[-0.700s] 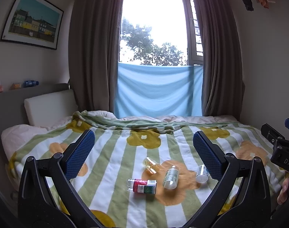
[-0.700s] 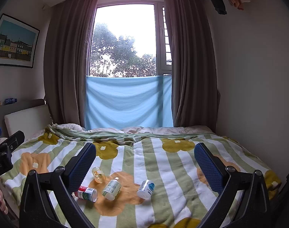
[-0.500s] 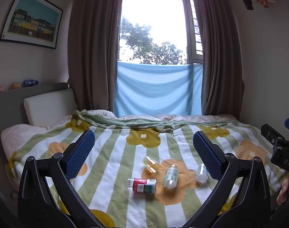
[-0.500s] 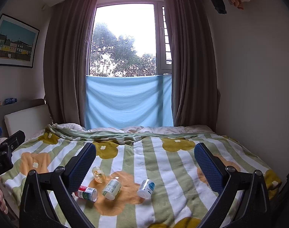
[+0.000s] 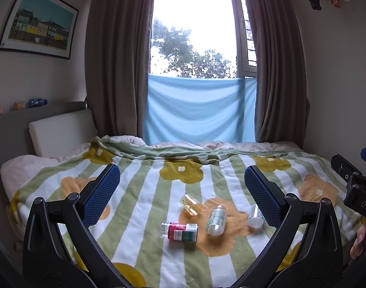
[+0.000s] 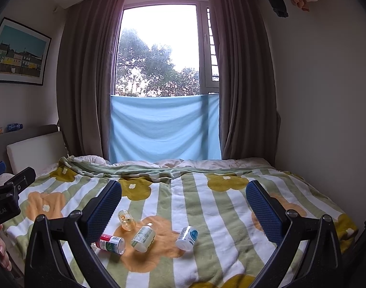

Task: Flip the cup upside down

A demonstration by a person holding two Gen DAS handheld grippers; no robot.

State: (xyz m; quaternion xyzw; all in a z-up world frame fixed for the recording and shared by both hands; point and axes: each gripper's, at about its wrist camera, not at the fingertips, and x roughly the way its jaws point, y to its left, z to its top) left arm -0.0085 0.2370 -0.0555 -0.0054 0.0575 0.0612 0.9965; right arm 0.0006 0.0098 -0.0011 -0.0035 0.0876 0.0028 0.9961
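Several small containers lie on their sides on the flowered blanket [image 5: 139, 216]. One is a clear yellow-tinted cup [image 5: 191, 204] [image 6: 127, 220]. The others are a clear one with a red and green label [image 5: 180, 231] [image 6: 110, 240], a green-labelled one [image 5: 215, 219] [image 6: 143, 234] and a white one with a blue mark [image 5: 255, 216] [image 6: 187, 234]. My left gripper [image 5: 180, 180] hangs open above and short of them, holding nothing. My right gripper [image 6: 184, 192] is open too, to their right and equally far back.
The bed fills the room from the headboard cushion [image 5: 60, 132] on the left to the wall on the right. A blue cloth [image 5: 199, 110] hangs under the window between brown curtains. The right gripper's body [image 5: 351, 180] shows at the left wrist view's edge, with a fingertip [image 5: 358, 240] below it.
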